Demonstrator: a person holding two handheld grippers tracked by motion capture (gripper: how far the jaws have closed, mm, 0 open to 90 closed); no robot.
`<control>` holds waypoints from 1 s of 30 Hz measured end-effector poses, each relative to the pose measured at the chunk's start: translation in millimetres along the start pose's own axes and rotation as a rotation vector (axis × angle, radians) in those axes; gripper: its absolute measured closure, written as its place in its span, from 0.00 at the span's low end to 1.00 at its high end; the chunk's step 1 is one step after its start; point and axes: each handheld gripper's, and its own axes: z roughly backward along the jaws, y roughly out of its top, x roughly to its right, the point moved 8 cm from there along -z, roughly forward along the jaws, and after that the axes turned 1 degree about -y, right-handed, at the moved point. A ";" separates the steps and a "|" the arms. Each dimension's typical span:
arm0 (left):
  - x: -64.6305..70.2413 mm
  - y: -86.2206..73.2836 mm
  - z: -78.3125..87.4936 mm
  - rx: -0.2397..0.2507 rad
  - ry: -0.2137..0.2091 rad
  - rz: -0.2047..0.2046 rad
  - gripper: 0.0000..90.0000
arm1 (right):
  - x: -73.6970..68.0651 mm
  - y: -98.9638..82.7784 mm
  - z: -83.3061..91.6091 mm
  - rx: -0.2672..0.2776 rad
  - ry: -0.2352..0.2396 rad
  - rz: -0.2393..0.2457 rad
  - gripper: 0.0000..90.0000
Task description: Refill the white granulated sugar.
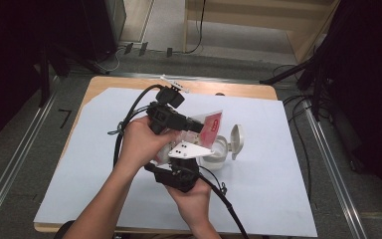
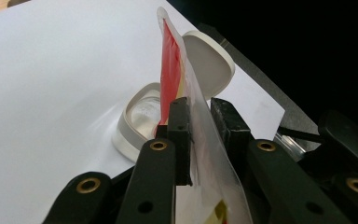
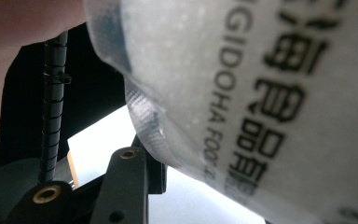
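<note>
While the red-and-clear food pouch [image 1: 210,125] hangs tilted over the open white container [image 1: 218,152], both claws share the work of holding it, most likely so its contents can be tipped in. The left claw [image 1: 195,126] pinches the pouch partway up; in the left gripper view its two black jaws are closed onto the film [image 2: 200,140], keeping the bag on edge and its far end aimed at the container [image 2: 140,122] below. The right claw [image 1: 186,158] comes in from the near side, lower on the pouch. In its own view the printed film [image 3: 261,93] lies right against the lens with one jaw beneath it, but whether the jaws press on it I cannot tell. The container stands on the white sheet [image 1: 278,189] covering the bench, its hinged lid [image 1: 237,139] flipped back and upright, out of the way of the mouth.
</note>
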 end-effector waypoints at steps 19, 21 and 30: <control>2.2 -0.2 -0.6 -0.004 0.024 -0.030 0.93 | 0.1 -0.7 0.3 0.001 0.000 -0.009 0.71; 3.0 0.3 0.1 0.003 0.029 -0.034 0.93 | -0.5 0.0 0.9 0.006 0.002 -0.009 0.71; 2.1 0.4 -1.0 0.001 0.017 -0.022 0.93 | -0.7 -0.1 2.1 -0.001 0.009 -0.011 0.71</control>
